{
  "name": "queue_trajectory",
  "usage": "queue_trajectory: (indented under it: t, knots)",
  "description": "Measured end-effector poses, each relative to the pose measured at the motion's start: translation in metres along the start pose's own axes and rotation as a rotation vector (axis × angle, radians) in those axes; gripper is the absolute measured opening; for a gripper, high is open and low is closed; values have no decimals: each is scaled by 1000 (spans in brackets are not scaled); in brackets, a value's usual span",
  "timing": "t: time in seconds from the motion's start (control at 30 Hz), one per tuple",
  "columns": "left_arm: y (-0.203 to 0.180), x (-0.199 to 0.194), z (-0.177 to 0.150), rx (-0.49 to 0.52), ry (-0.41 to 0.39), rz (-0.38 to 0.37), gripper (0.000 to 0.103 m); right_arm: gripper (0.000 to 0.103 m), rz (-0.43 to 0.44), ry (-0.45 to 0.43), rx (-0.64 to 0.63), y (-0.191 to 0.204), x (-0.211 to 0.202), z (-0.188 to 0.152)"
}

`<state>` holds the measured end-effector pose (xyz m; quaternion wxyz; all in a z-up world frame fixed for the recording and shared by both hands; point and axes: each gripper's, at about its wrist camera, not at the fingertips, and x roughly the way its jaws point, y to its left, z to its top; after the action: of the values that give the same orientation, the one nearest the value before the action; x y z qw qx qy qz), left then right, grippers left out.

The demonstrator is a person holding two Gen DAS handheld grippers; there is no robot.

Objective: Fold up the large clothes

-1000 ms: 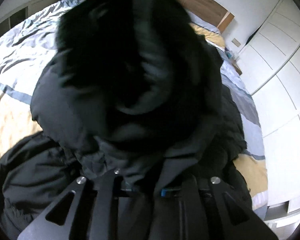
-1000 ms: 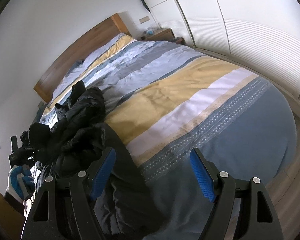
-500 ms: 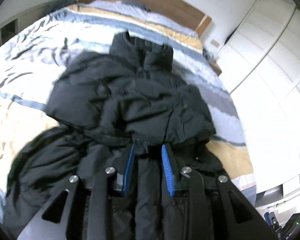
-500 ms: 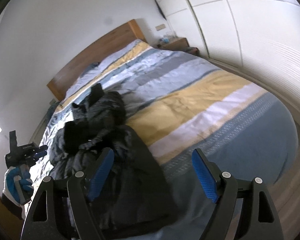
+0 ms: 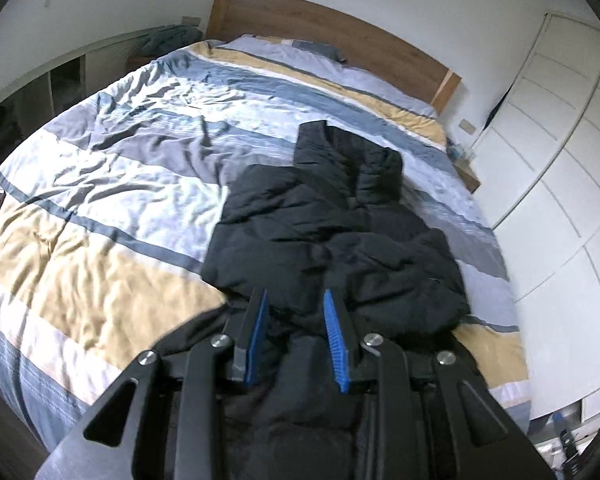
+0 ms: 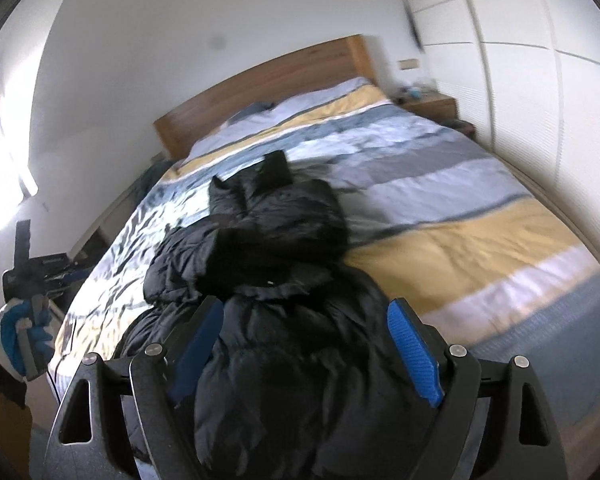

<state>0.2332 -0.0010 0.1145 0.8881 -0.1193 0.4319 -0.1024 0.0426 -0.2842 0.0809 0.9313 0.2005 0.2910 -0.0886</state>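
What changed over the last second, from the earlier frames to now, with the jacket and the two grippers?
The left gripper let go of the black jacket, its jaws having just opened, and drew up and back; the released part now lies folded over the jacket on the bed. The right gripper was already empty; its jaws opened further. The bedding stayed as it was.

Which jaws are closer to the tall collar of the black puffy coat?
Hard to call; neither clearly. Both the left gripper and the right gripper, jaws open and empty, hover above the near part of the black coat, its collar far off toward the headboard.
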Motion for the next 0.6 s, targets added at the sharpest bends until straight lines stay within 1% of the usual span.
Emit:
queue_trajectory:
  t: [0.07,0.13,0.23,0.37,0.47,0.53,0.6]
  knots:
    - [3,15,8,14,10,17,28,84,19,13,-35,17,19,11]
    - [6,32,17,22,21,24,28,83,53,35,-79,39,49,27]
    - [9,68,31,31,40,24,28,83,109,58,-141,70,96,47]
    - [14,125,53,27,38,-29,28,83,211,83,-227,110,166,65]
    - [8,174,75,81,20,-61,28,83,277,93,-329,139,222,72]
    - [3,210,87,93,41,-74,28,83,309,111,-387,153,258,70]
    - [1,235,91,108,68,-65,28,83,293,154,-444,159,291,63]
